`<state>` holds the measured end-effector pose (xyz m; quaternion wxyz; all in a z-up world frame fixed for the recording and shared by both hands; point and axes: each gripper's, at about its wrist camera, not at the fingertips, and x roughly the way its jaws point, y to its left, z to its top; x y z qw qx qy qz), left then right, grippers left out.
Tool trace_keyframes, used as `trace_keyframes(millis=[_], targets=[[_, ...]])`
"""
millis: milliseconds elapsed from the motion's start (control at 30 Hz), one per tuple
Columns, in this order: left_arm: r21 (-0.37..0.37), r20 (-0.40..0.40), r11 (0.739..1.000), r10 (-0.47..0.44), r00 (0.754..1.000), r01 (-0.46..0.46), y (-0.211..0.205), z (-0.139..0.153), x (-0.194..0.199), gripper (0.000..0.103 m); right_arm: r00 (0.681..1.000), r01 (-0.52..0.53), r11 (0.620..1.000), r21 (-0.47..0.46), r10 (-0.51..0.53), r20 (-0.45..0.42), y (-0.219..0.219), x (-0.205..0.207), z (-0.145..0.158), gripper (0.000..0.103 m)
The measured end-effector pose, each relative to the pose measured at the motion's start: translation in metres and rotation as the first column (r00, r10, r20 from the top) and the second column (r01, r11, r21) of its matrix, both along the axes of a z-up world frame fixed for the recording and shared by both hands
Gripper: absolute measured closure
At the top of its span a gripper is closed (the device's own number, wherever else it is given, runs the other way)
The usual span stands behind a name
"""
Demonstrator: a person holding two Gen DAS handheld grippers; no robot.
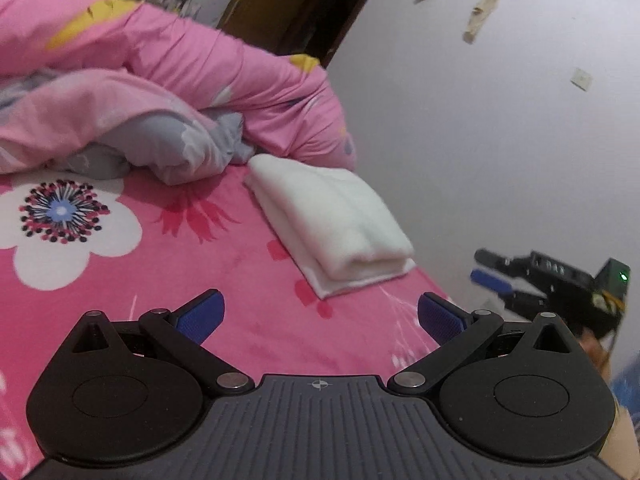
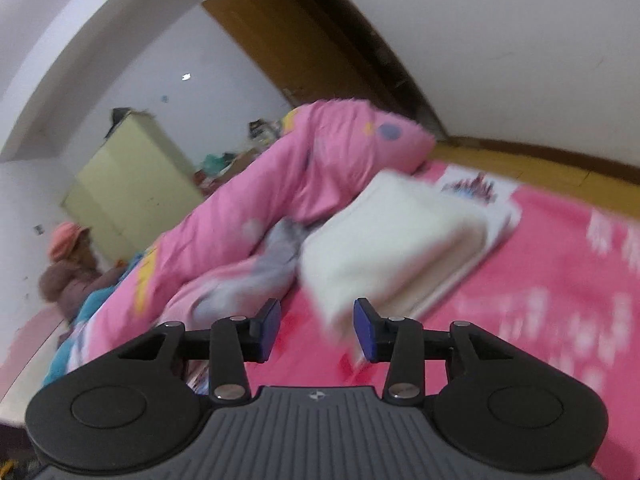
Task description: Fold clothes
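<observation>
On pink bedsheet (image 1: 120, 280), folded white garment (image 1: 332, 224) lies lengthwise toward crumpled quilt (image 1: 180, 64).

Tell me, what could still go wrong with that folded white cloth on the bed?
1. The white cloth lies close to the bed's edge by the wall, so a nudge might tip it off the pink sheet.
2. The rumpled pink quilt touches its far end; if the quilt slumps or is pulled, it may upset the fold.
3. Both hand-held grippers, left and right, are empty and open near it; a stray finger might catch a layer.
</observation>
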<state>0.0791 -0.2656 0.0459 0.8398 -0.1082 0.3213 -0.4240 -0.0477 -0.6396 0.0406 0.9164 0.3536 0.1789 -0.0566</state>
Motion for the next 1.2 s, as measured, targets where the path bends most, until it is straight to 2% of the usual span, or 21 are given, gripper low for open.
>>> trace_keyframes(millis=[33,100,233,367,433,467,567,667,967,1200], targets=[[0.007,0.008,1.000,-0.008,1.000,0.008,0.004,0.002,-0.009,0.000,1.000,-0.006,1.000,0.002,0.006,-0.006,0.016,-0.009,-0.002,0.059],[0.021,0.035,1.000,-0.023,0.999,0.023,0.014,0.005,-0.026,0.000,1.000,-0.013,1.000,-0.001,0.013,-0.019,0.047,-0.027,-0.005,0.050],[0.032,0.105,0.999,-0.006,0.994,0.002,0.033,0.011,-0.050,0.000,0.998,0.017,0.993,-0.120,-0.024,-0.059,0.099,-0.043,-0.005,0.041],[0.071,0.161,0.997,0.012,0.987,-0.023,0.042,0.016,-0.062,0.000,0.996,0.003,0.984,-0.179,-0.020,-0.092,0.134,-0.051,0.003,0.032],[0.082,0.183,0.996,0.031,0.983,-0.047,0.046,0.018,-0.065,0.000,0.994,-0.002,0.973,-0.230,-0.023,-0.104,0.149,-0.056,0.011,0.028],[0.081,0.190,0.995,0.038,0.981,-0.054,0.048,0.019,-0.066,0.000,0.994,-0.001,0.965,-0.262,-0.027,-0.105,0.158,-0.061,0.015,0.020],[0.071,0.206,0.995,0.058,0.977,-0.074,0.054,0.022,-0.069,0.000,0.995,0.009,0.939,-0.343,-0.044,-0.094,0.179,-0.065,0.028,0.008],[0.060,0.224,0.994,0.078,0.971,-0.094,0.059,0.025,-0.071,0.000,0.996,0.019,0.915,-0.404,-0.055,-0.077,0.196,-0.065,0.038,0.001],[0.105,0.235,0.979,0.146,0.961,-0.175,0.056,0.029,-0.076,0.000,0.990,0.052,0.865,-0.500,-0.109,-0.086,0.220,-0.060,0.046,0.000],[0.181,0.357,0.952,0.171,0.918,-0.248,0.041,0.034,-0.096,0.000,0.989,0.049,0.863,-0.502,-0.113,-0.098,0.224,-0.059,0.046,0.000]])
